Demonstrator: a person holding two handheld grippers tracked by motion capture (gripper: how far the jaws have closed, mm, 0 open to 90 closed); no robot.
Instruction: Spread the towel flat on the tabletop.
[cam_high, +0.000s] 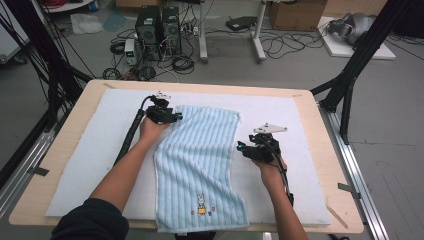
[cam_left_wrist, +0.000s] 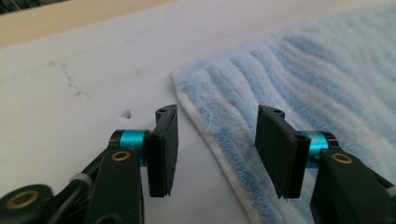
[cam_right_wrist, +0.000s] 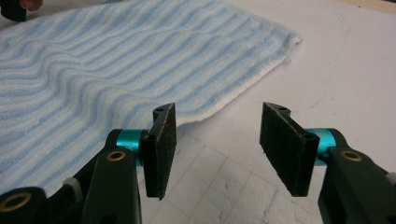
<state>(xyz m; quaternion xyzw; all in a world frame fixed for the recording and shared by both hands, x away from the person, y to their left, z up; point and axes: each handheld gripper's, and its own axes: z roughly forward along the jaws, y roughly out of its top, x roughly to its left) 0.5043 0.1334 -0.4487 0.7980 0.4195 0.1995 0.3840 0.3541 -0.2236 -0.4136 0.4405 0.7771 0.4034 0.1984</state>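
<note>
Cables and computer towers (cam_high: 157, 27) on the floor behind, and in front of me the wooden tabletop (cam_high: 320, 140) with its white mat (cam_high: 100, 145). My left gripper (cam_high: 176, 116) sits at the far left corner of the blue striped towel (cam_high: 202, 165), jaws apart with nothing pinched; in the left gripper view the towel's white hemmed edge (cam_left_wrist: 219, 149) runs up between the jaws, untouched by either pad. My right gripper (cam_high: 242, 147) hovers just off the towel's right edge, jaws open and empty too; in the right gripper view the cloth lies ahead and to the left, bare mat under the jaws. Towel lies mostly flat, near end with the rabbit picture (cam_high: 201, 204) draped over the tabletop's near edge. I'd say nothing's folded yet: both corners are left to grab.
</note>
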